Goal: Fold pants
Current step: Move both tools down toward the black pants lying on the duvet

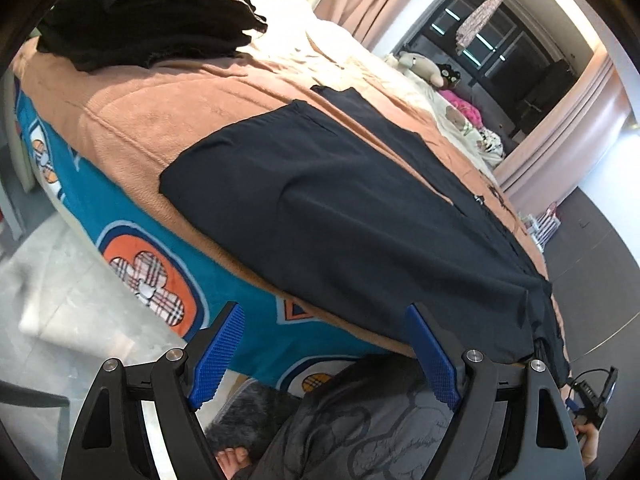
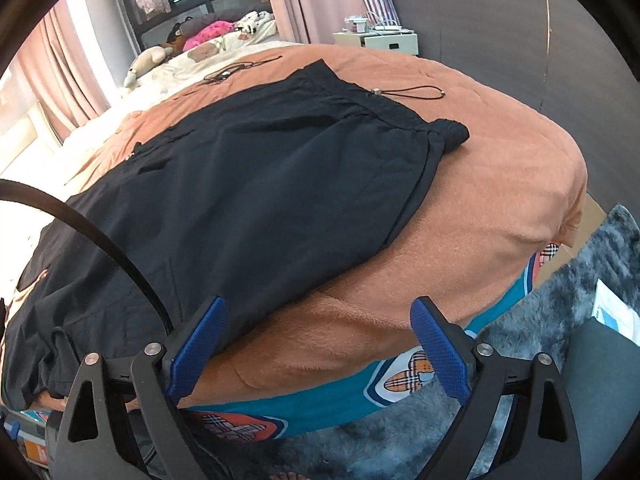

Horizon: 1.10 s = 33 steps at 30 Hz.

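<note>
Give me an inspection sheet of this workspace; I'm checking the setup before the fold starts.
Surface: bed with orange blanket, teal patterned cover below.
Job's things: dark pants spread flat near the bed edge, waistband drawstring trailing out.
Clutter: pile of dark clothes; plush toys at the far side.
Grippers: left gripper and right gripper open, nothing between the jaws.
Cables: thin black cord on blanket.
Surroundings: curtains, dark window, bedside table, grey rug.

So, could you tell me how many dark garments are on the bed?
2 that I can tell apart: the pants spread flat near the bed's edge, and a dark crumpled pile at the far corner, which may hold several.
</note>
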Motion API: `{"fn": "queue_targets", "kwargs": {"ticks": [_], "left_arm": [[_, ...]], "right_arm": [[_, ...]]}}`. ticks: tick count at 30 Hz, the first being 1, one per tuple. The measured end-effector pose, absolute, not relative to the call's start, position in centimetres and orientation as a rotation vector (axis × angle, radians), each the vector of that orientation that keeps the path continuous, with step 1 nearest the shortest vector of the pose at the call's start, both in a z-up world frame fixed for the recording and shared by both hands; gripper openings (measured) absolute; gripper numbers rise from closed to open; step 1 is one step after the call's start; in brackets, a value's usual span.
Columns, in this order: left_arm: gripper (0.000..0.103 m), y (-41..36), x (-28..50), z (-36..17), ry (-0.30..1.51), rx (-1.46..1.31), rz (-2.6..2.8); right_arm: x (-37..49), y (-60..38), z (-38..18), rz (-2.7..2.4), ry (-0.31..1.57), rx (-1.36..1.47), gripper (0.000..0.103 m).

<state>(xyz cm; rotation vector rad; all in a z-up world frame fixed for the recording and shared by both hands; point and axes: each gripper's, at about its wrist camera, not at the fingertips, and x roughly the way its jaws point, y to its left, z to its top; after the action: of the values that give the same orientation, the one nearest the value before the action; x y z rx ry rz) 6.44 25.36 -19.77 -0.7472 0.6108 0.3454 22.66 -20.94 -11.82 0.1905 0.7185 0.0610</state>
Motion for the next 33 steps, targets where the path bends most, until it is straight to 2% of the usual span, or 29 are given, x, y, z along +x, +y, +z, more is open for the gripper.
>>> {"fn": "queue_targets", "kwargs": {"ticks": [7, 9, 16, 21, 29, 33], "left_arm": [[0.084, 27.1, 7.8, -21.0, 0.574, -0.787, 0.298], [0.079, 27.5, 8.0, -21.4, 0.563, -0.823, 0.268], [0.074, 27.2, 7.2, -18.3, 0.471, -0.778, 0.281], [0.057, 28.1, 8.6, -17.5, 0.48, -0.758, 0.315], [0.015, 29.4, 9.1, -19.1, 0.55, -0.803, 0.433], [0.005, 29.5, 9.1, -18.7, 0.563, -0.796, 0.445]], "right_arm": [[22.7, -20.5, -11.3, 0.047, 0.721, 0.203, 0.094], [22.9, -20.4, -11.2, 0.046, 0.718, 0.195, 0.094], [23.7, -20.3, -10.6, 0.04, 0.693, 0.204, 0.094], [24.0, -20.4, -10.4, 0.047, 0.671, 0.217, 0.094], [24.5, -23.2, -11.0, 0.013, 0.645, 0.309, 0.094], [25.3, -25.3, -11.4, -0.002, 0.636, 0.366, 0.094]]}}
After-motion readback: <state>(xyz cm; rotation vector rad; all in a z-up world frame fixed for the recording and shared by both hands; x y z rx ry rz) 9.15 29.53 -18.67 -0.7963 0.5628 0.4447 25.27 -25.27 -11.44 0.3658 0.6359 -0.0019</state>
